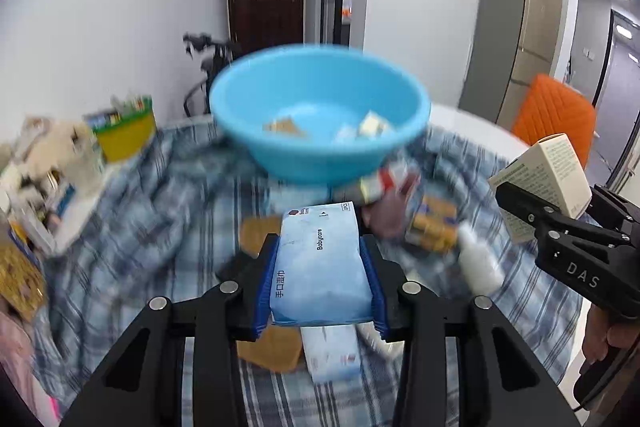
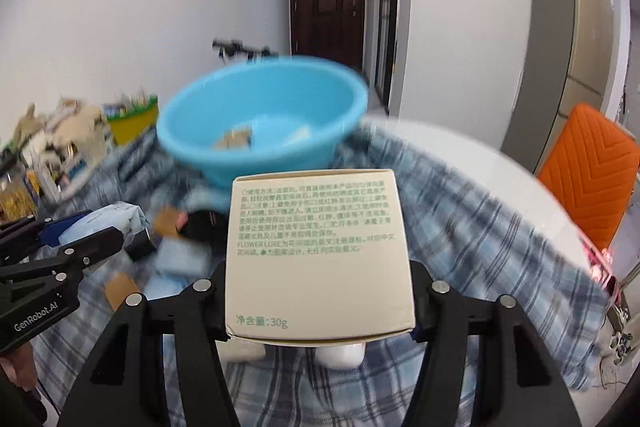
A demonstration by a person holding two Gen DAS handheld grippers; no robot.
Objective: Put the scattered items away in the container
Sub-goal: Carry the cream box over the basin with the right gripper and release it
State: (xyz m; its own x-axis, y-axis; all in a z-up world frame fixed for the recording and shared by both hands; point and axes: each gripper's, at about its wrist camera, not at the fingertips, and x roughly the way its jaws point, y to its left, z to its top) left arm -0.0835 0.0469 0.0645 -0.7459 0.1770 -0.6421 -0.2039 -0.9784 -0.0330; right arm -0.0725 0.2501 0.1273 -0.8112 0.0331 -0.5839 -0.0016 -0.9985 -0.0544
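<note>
A blue plastic basin (image 1: pixel 320 115) stands on the plaid cloth ahead and holds a few small packets; it also shows in the right wrist view (image 2: pixel 260 123). My left gripper (image 1: pixel 320 267) is shut on a pale blue pack of wet wipes (image 1: pixel 320 263), held above the cloth short of the basin. My right gripper (image 2: pixel 320 259) is shut on a cream carton with green print (image 2: pixel 318 251); it shows at the right of the left wrist view (image 1: pixel 548 183). Loose items lie on the cloth below: a white bottle (image 1: pixel 478 263), small boxes (image 1: pixel 434 223) and brown packets (image 1: pixel 272 347).
A cluttered pile of bags and a yellow box (image 1: pixel 124 131) sits at the table's left. An orange chair (image 2: pixel 592 179) stands at the right beyond the round white table edge (image 2: pixel 480 163). A dark door and a bicycle are behind.
</note>
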